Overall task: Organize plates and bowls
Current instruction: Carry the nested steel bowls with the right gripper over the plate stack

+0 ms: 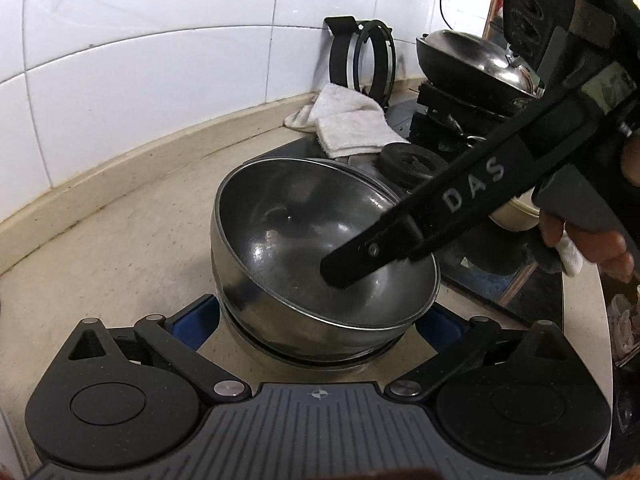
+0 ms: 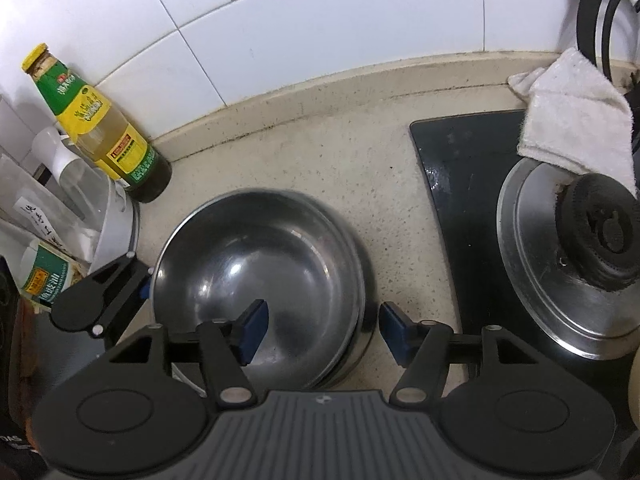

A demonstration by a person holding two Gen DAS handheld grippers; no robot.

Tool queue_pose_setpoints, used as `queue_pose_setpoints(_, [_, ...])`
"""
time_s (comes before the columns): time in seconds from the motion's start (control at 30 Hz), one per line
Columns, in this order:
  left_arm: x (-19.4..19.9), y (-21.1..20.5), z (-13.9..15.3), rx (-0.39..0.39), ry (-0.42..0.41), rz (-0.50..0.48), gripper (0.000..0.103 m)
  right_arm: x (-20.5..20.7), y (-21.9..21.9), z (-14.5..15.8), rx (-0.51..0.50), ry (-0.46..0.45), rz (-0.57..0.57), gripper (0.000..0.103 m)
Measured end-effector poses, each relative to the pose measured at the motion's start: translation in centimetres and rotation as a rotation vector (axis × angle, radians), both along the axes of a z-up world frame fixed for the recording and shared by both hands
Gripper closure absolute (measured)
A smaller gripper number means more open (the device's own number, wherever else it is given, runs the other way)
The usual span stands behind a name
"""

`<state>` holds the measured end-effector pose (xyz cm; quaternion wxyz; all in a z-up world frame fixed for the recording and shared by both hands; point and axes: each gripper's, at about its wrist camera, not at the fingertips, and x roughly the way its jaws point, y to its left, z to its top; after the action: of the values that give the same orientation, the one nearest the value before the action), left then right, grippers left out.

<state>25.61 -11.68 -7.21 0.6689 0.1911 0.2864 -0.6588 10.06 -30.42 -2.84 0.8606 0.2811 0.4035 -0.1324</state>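
In the left wrist view the left gripper (image 1: 320,320) has its jaws spread wide, blue pads on either side of the steel bowls (image 1: 312,240), which sit nested at frame centre on the speckled beige tabletop (image 1: 120,256). The right gripper (image 1: 348,268) reaches in from the upper right, one black finger inside the top bowl, white letters "DAS" along its arm.

The right wrist view shows the right gripper (image 2: 320,332) with jaws spread, straddling the bowls' (image 2: 260,264) rim: left pad inside, right pad outside. Only this view shows the bottle (image 2: 96,128) at upper left, yellow cap, green and yellow label in Chinese characters I cannot read, and a round steel lid (image 2: 560,272) at right on the black stove (image 2: 452,184). A white cloth (image 2: 576,120) lies by the tiled wall. The left wrist view alone shows a wok (image 1: 476,64) at upper right.
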Motion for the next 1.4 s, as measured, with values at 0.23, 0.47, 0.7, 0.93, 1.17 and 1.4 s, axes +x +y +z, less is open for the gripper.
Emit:
queue_pose_setpoints(0.23, [1.4,0.6,-1.1,-0.003,0.052,-0.030,0.000,0.7,-0.7,-1.0,0.019,0.008,-0.008,0.042])
queue_pose_setpoints(0.47, [2.2,0.2,-2.0,-0.040,0.091,-0.073,0.000,1.2,-1.4,-1.7,0.063,-0.014,-0.009,0.033])
queue_pose_setpoints(0.7, [3.6,0.1,-3.0,-0.069,0.141,-0.123,0.000,0.7,-3.4,-3.0,0.188,-0.030,-0.021,0.033])
queue_pose_setpoints(0.93, [3.6,-1.6,-4.1,-0.053,0.135,-0.149,0.000,1.8,-3.6,-3.5,0.210,-0.058,0.019,0.027])
queue_pose_setpoints(1.17, [2.9,-2.6,-4.2,-0.034,0.047,-0.119,0.000,2.6,-3.6,-3.7,0.206,-0.056,0.055,0.028])
queue_pose_setpoints(1.4, [2.3,-3.1,-3.6,0.020,0.020,-0.031,0.000,3.0,-4.3,-4.1,0.291,-0.063,0.009,0.030])
